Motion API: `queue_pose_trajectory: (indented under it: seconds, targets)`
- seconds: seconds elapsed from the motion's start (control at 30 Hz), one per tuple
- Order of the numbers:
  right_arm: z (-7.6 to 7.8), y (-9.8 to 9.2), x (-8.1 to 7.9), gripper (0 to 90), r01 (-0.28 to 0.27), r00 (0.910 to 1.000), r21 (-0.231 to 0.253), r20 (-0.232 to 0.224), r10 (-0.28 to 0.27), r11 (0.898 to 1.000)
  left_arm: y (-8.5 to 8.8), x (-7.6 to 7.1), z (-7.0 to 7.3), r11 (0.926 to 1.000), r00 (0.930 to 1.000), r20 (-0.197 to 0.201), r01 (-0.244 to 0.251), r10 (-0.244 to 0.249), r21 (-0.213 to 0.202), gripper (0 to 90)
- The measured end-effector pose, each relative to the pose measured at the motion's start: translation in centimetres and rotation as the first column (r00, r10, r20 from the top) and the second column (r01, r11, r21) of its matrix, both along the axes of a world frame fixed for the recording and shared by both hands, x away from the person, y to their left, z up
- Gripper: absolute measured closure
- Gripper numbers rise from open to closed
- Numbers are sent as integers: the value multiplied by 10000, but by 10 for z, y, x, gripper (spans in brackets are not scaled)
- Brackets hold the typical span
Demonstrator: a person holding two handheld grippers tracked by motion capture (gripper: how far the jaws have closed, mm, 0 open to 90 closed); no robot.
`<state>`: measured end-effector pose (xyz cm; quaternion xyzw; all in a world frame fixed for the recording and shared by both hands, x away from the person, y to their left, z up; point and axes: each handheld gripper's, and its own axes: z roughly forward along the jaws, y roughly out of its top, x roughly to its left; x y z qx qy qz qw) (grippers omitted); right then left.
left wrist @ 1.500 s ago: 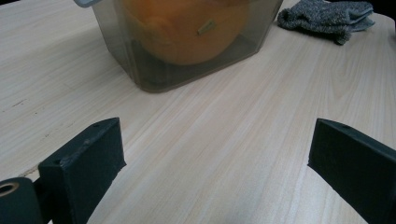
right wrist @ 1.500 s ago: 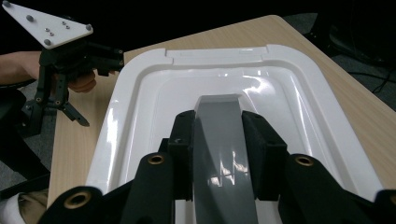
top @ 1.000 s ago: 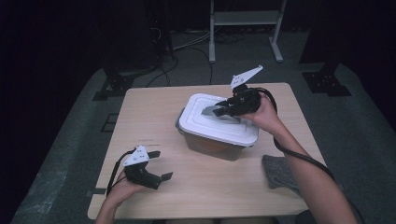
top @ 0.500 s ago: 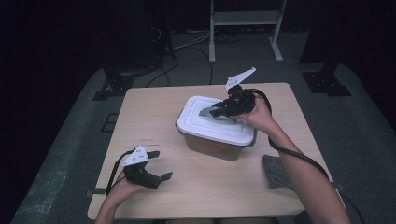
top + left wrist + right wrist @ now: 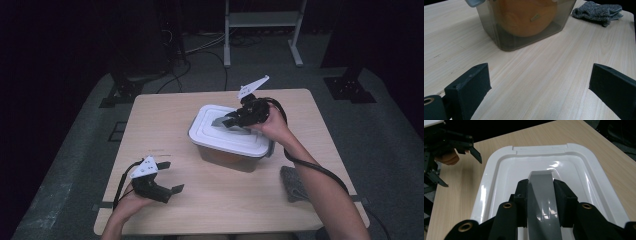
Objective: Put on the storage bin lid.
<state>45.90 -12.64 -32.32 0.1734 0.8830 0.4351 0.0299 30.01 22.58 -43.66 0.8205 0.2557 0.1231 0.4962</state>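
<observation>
**Gripper Holds the Grey Handle on the Box Lid**

A see-through box (image 5: 231, 156) sits near the middle of the wooden table (image 5: 165, 125). It has a white lid (image 5: 212, 131) on top. Something big and orange (image 5: 526, 17) is inside the box.

The right hand-held gripper (image 5: 231, 120) is over the lid, on the side nearer the far edge of the table. Its two black jaws are squeezed on a grey handle (image 5: 543, 202) that lies on the lid. In the right gripper view the handle runs straight between the jaws, one jaw on each side, and the white lid spreads out around it.

The left hand-held gripper (image 5: 170, 176) is near the front left corner of the table, well away from the box. Its jaws are spread wide with nothing between them. In the left gripper view they hang just over the bare wood and point at the box.

A small grey cloth (image 5: 294, 183) lies on the table near the front right edge, just beside the person's right arm.
</observation>
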Motion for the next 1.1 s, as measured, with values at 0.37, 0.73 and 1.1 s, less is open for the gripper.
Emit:
queue_pose_trajectory:
  seconds: [0.37, 0.73, 1.1]
  targets:
    - [-8, -1, 2, 654, 19, 10000, 29, -47, -19, 10000, 0, 0, 0, 10000, 10000, -11, -3, 3, 7, 27]
    - [-14, 0, -1, 642, -37, 10000, 47, -81, 37, 10000, 0, -1, 0, 10000, 10000, -19, 2, -2, 2, 26]
    - [-15, -4, -3, 588, 69, 9998, 220, -180, -65, 9997, 0, -1, 0, 10000, 10000, -4, 24, -24, 24, 26]
